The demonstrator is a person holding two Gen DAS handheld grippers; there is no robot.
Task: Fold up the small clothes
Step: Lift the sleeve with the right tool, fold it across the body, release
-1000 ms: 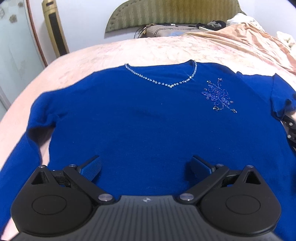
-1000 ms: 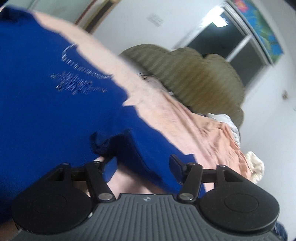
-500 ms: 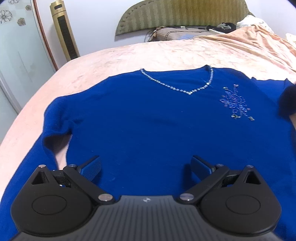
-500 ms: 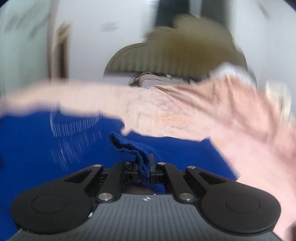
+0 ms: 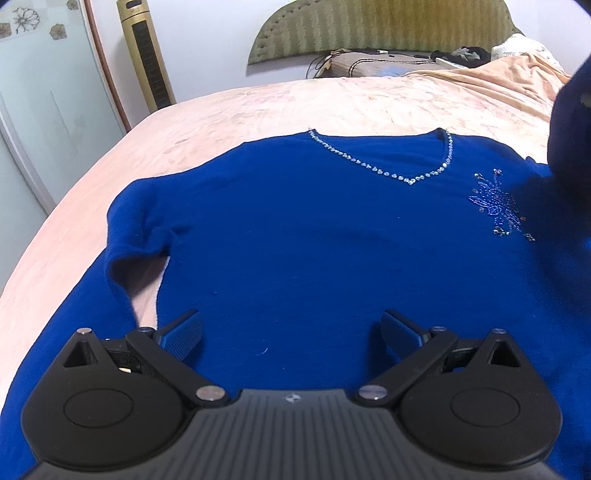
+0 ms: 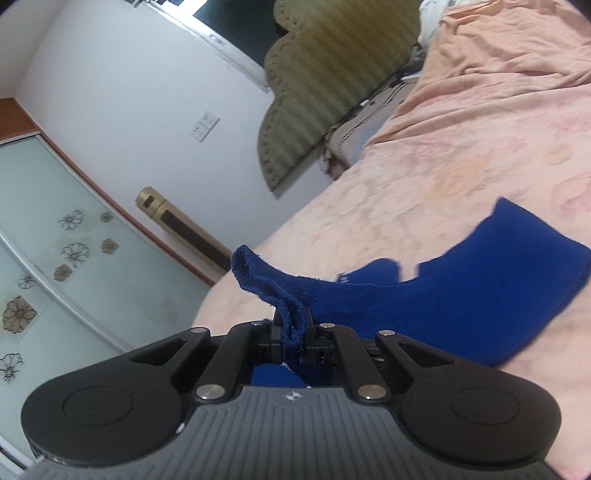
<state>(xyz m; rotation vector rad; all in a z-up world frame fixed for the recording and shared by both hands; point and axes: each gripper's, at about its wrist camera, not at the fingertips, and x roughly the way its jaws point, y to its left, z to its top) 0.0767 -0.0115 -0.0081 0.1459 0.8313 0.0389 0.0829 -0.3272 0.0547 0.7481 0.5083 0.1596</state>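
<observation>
1. Although one sleeve [image 6: 461,295] is lifted off it, the blue sweater [image 5: 314,251] is spread front-up on the pink bedspread [image 5: 258,110], its beaded neckline [image 5: 388,170] towards the headboard [image 5: 369,29].
2. The knit is judged soft, light and limp: it is expected to sag and drape from any single hold, and the beaded flower motif [image 5: 496,210] is better left ungripped.
3. Cuffs, hems and shoulder seams are judged the surest places to be taken hold of.
4. The cuff is pinched between the jaws of the right gripper [image 6: 293,332], which are easing apart slightly yet are seen pressing on the cloth.
5. The left gripper [image 5: 291,332] is held above the lower body of the garment with its jaws spread wide and nothing between them.
6. The hem is hidden behind the left gripper's body, the far sleeve end is cut off at the frame edge, and a dark blurred shape [image 5: 569,129] at the right of the left view cannot be made out.
</observation>
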